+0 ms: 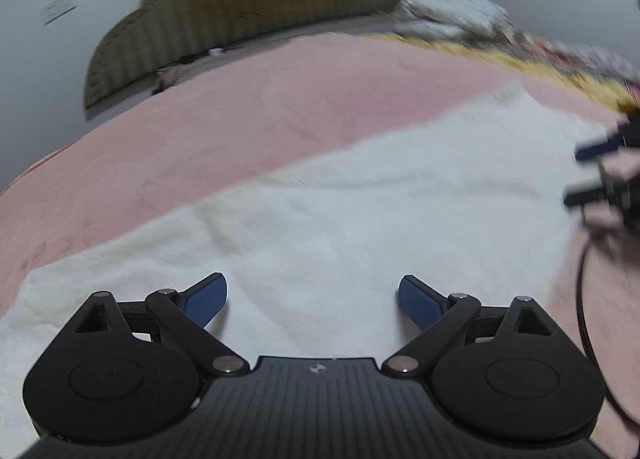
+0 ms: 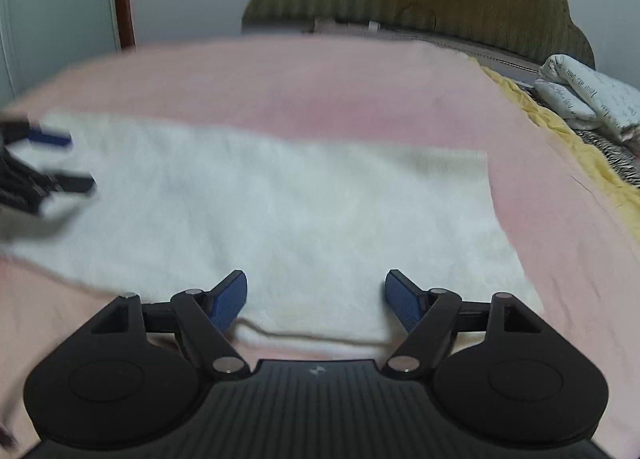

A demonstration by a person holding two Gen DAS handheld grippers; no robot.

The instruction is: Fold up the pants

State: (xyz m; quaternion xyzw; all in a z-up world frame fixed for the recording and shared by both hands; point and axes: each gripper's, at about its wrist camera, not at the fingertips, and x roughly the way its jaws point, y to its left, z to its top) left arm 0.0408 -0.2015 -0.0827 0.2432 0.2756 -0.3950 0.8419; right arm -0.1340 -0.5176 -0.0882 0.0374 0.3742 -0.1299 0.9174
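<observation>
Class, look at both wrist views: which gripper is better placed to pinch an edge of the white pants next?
Right, probably. The right gripper stands open directly over the near edge of the white pants; the left gripper, also open, faces flat mid-cloth.

White pants (image 1: 340, 211) lie flat across pink bed (image 1: 240, 107); left gripper (image 1: 313, 299) above them, jaws apart, nothing btw them.

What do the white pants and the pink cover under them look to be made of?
White pants: seemingly thick fleece or plush, matte and fuzzy, with soft napped edges. Pink cover: probably soft short-pile fabric, matte, faintly creased. Motion blur leaves the weave unclear.
</observation>
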